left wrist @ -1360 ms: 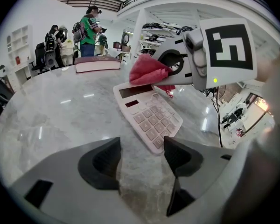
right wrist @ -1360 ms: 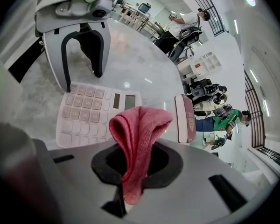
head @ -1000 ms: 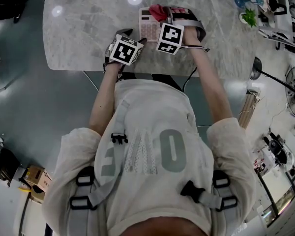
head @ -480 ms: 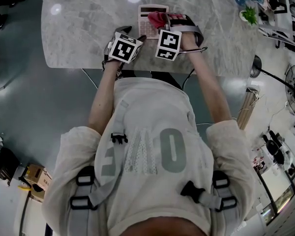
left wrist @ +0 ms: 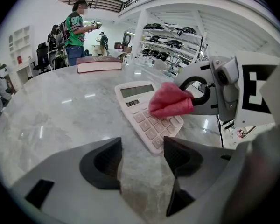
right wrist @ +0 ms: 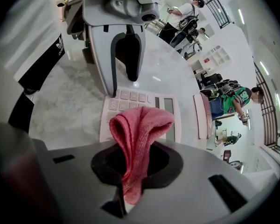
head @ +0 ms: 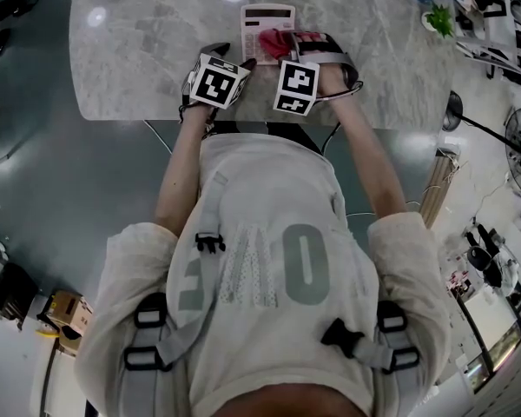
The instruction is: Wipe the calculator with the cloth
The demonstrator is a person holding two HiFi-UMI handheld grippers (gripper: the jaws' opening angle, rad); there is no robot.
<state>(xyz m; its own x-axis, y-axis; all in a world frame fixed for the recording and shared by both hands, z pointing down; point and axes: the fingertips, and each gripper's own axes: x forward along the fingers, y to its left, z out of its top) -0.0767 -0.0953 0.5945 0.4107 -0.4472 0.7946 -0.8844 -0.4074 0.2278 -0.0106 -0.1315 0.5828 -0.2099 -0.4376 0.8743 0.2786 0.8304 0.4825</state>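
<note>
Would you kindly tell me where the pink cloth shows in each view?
Head view: cloth top centre, over the calculator.
Left gripper view: cloth right of centre, over the calculator's keys.
Right gripper view: cloth centre, pinched between the jaws.
Shared landmark: the calculator.

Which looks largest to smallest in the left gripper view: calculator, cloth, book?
1. calculator
2. cloth
3. book, which lies much farther from the camera, so it only looks smallest; its real size is unsure.
</note>
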